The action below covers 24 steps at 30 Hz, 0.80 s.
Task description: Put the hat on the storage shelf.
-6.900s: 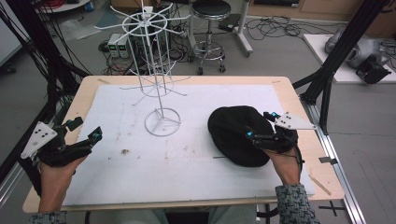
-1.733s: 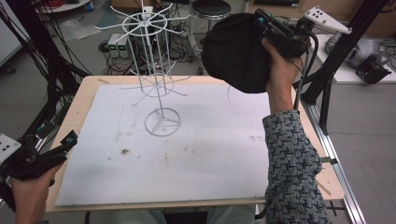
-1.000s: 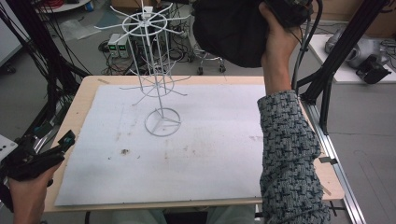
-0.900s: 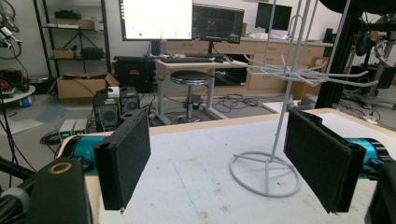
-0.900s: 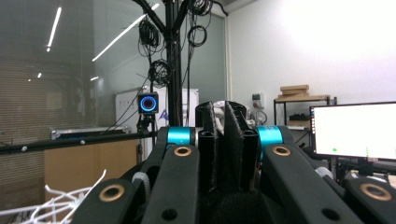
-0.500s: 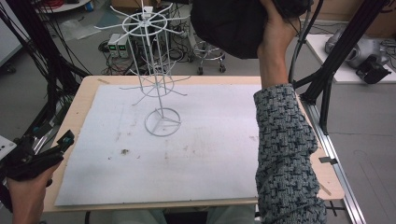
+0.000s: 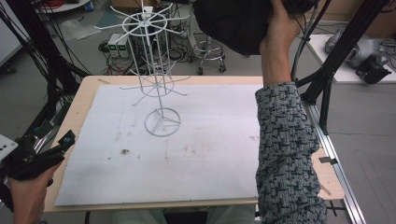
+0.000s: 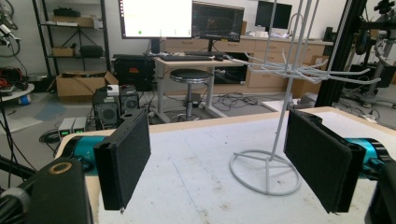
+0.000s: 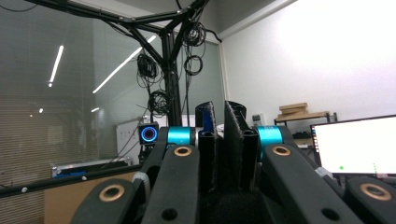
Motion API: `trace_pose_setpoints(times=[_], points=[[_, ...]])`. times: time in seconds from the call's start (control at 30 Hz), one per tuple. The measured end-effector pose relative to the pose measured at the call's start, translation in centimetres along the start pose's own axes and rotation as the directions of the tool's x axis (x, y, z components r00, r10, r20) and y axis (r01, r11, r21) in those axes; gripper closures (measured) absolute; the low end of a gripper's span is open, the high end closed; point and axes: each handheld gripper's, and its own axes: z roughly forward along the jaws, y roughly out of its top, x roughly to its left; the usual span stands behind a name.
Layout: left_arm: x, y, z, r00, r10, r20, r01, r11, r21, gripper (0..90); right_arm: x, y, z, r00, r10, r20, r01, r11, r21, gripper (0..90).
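Hat (image 7: 233, 23), black and floppy, hangs high up beyond the far edge of the table (image 7: 88, 93), dangling just below the right tool (image 9: 217, 140), and a little beyond and to the right of the crown of the white wire rack (image 7: 156, 70). In the right gripper view the jaws stand pressed close together with dark cloth bunched at their base, so I judge them clamped on the hat's edge. It looks light and soft, sagging under its own weight; a hold on the rim or band seems the safest, since the crown would just crumple. The left tool (image 8: 219, 158) sits low at the near left corner of the table, jaws wide apart on nothing, the rack's ring base just ahead of it. Against seven seconds ago, a big change: the hat lay flat on the table then, under the right tool; now it is aloft. Over the last half second it has barely shifted, and the left tool has kept its place.
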Motion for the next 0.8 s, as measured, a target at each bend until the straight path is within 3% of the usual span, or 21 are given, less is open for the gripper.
trace_pose_setpoints(times=[0.5,0.8], points=[[0.2,0.0,-0.1,1.0000,-0.002,-0.004,0.002,1.0000,0.001,23.1,0.7,-0.2,0.9,0.9980,0.045,-0.043,-0.047,0.998,-0.035,83.9],[0.1,0.0,-0.1,1.0000,0.003,-0.003,-0.003,1.0000,0.003,23.0,1.5,-1.1,1.8,0.9964,0.044,-0.072,-0.045,0.999,-0.008,84.0]])
